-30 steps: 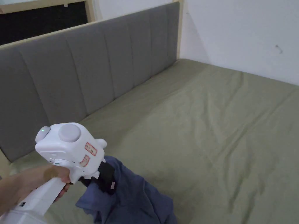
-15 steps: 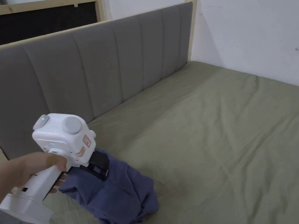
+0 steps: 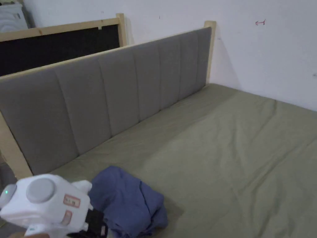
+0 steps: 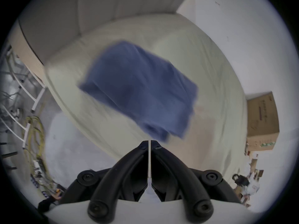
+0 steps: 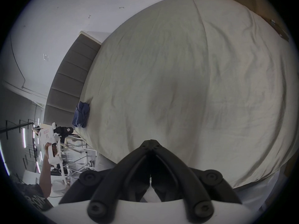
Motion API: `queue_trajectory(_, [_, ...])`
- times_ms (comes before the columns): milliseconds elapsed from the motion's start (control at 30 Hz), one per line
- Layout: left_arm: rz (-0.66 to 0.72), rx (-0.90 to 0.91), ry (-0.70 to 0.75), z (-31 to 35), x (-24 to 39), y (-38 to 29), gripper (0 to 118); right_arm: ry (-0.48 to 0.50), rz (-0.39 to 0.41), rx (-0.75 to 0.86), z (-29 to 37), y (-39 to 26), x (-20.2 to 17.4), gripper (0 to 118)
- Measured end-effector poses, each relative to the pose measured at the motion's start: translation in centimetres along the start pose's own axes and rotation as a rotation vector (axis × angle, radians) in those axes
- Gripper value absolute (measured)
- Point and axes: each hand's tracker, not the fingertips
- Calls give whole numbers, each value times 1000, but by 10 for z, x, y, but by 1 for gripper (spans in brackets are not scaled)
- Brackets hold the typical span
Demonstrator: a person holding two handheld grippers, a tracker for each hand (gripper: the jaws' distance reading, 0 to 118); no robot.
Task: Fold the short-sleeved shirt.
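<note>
Left hand-held gripper: black jaws nearly together, only a thin slit between them, nothing clamped. Its white plastic body sits low at the bed's edge in the head view, partly cut off by the frame. Right hand-held gripper: jaws closed tip to tip, nothing between them, over bare sheet.

Short-sleeved shirt: blue soft woven cloth, bunched into a lumpy heap (not flat, no clean folds readable), lying on the bed near the corner by the headboard, just beyond the left jaws and apart from them. Motion-blurred in the left gripper view, so sleeves and collar can't be made out.

Bed sheet is olive-green, matte, creased with long shallow wrinkles. Headboard is grey fabric in vertical padded panels, framed in pale wood. White wall behind, faint marks on it. Cardboard box beyond the bed's far side; yellow cable tangle on the floor, probably with metal racking next to it (blurred).
</note>
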Motion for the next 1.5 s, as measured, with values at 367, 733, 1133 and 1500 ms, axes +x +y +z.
queue_trajectory(367, [-309,408,-234,-12,246,-88,3,-144,122,424,89,29,32,0])
queue_trajectory(733, [-728,778,-239,33,408,-142,3,-362,307,980,194,58,8,0])
queue_trajectory(1133, [-754,895,-212,43,405,-157,118,-434,396,1073,168,41,10,118])
queue_trajectory(1500, [-756,941,-191,52,408,-158,118,-481,436,1156,178,46,-5,118])
